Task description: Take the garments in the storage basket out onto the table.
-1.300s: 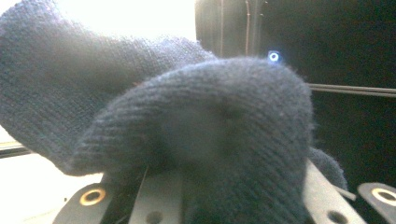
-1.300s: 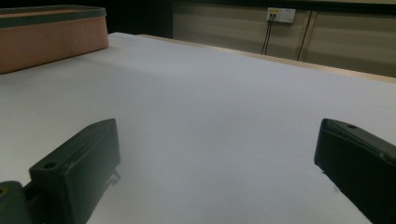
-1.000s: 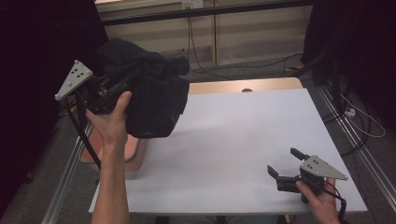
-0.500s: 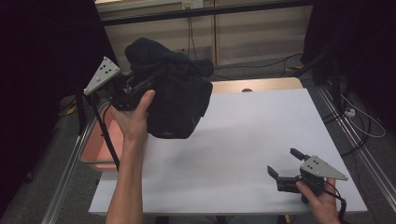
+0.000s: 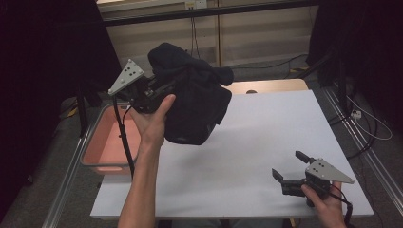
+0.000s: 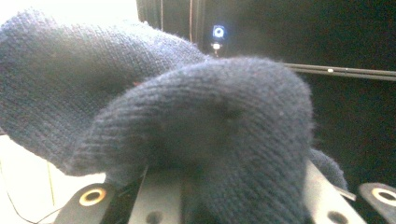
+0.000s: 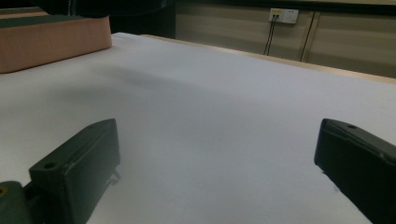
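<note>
My left claw [image 5: 159,92] is raised, forearm reaching up from the bottom edge, its jaws clamped on a dark knit garment [image 5: 190,102]. My right claw [image 5: 291,170] rests low, jaws spread wide.

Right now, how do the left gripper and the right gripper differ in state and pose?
The left gripper is shut on a dark knit garment and held up in the air; the right gripper is open, with nothing between its jaws. The left one is above the table's left edge, the right low at its near right corner. Both carry a grey three-cornered plate.
</note>
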{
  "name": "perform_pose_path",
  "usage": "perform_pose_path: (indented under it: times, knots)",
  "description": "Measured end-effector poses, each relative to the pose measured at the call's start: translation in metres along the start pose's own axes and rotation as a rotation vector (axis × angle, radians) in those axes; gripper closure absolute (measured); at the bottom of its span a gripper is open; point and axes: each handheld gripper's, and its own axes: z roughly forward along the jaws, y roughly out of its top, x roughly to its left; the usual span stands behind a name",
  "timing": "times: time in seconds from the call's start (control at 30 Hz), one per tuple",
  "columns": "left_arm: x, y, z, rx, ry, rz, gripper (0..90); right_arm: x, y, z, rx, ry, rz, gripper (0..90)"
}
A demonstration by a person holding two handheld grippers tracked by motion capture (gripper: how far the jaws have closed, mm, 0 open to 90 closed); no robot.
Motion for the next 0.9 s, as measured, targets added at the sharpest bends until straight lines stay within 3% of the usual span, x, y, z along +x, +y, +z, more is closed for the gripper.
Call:
perform_pose_path:
  times: [0.23,0.33,0.53,0.9]
  knots:
    - [-0.008,-0.009,0.016,0.018,-0.038,-0.019,73.2,0.0,0.0,-0.001,-0.002,0.004,0.001,0.0]
    - [-0.012,-0.014,0.02,0.048,-0.048,-0.007,73.2,0.0,0.0,-0.001,-0.002,0.005,0.001,0.0]
    - [-0.022,-0.025,0.019,0.061,-0.071,-0.016,73.2,0.0,0.0,-0.001,-0.004,0.002,0.001,0.0]
    - [-0.017,-0.067,0.032,0.146,-0.091,-0.081,73.1,0.0,0.0,-0.001,-0.001,0.004,0.002,0.0]
